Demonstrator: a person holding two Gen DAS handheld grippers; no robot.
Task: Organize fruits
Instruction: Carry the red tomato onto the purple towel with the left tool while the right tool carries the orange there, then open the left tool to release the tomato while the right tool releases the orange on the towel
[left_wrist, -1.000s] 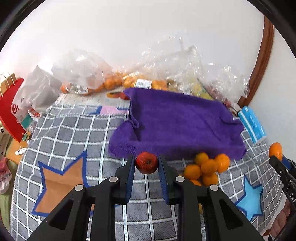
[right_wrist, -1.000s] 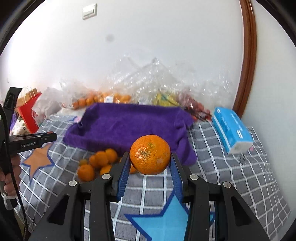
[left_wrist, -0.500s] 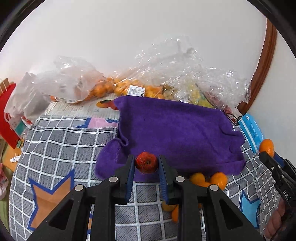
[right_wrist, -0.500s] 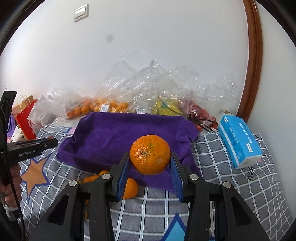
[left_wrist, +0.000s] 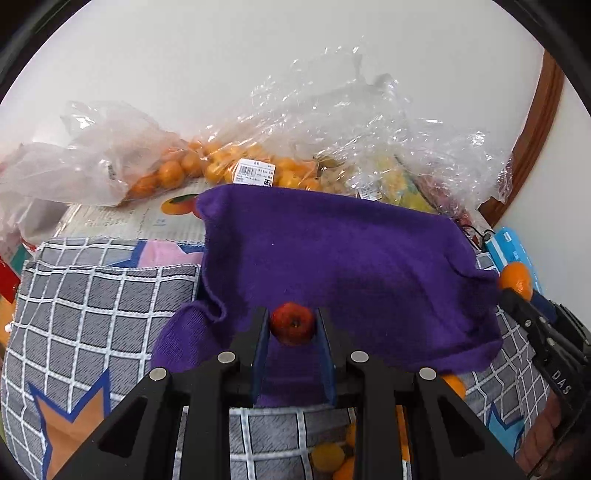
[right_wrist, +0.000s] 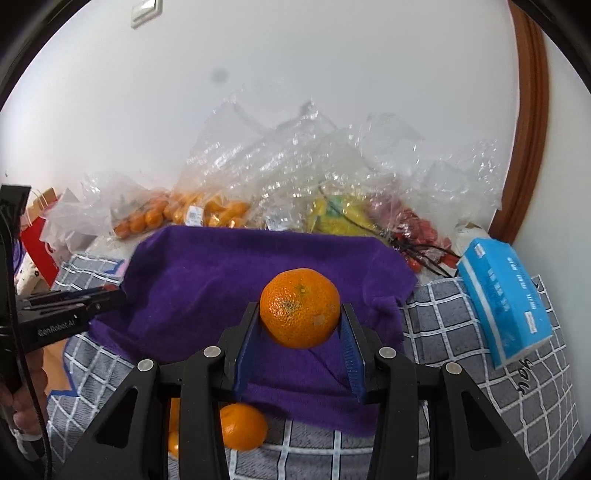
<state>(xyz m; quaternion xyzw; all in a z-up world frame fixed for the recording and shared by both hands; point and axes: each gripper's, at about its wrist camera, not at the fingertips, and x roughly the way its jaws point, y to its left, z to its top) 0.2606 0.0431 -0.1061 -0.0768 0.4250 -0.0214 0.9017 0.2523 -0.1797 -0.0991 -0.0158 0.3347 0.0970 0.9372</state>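
Note:
My left gripper (left_wrist: 292, 328) is shut on a small red apple-like fruit (left_wrist: 292, 323), held over the near edge of a purple towel (left_wrist: 332, 258). My right gripper (right_wrist: 300, 325) is shut on a large orange (right_wrist: 300, 307), held over the same purple towel (right_wrist: 229, 273). The orange (left_wrist: 515, 279) also shows at the right edge of the left wrist view. Several loose small oranges (right_wrist: 242, 425) lie on the checked cloth below the towel's near edge, partly hidden by the gripper arms. The left gripper (right_wrist: 105, 300) enters the right wrist view from the left, its tip at the towel's left edge.
Clear plastic bags with small oranges (left_wrist: 221, 166), yellow fruit (right_wrist: 340, 218) and red fruit (right_wrist: 417, 229) line the wall behind the towel. A blue tissue pack (right_wrist: 502, 295) lies at the right. A red paper bag (right_wrist: 37, 251) stands at the left. Grey checked cloth (left_wrist: 92, 295) covers the surface.
Both grippers have moved forward toward the wall with their fruits, so the towel now lies beneath them. The loose oranges have slid back under the gripper arms.

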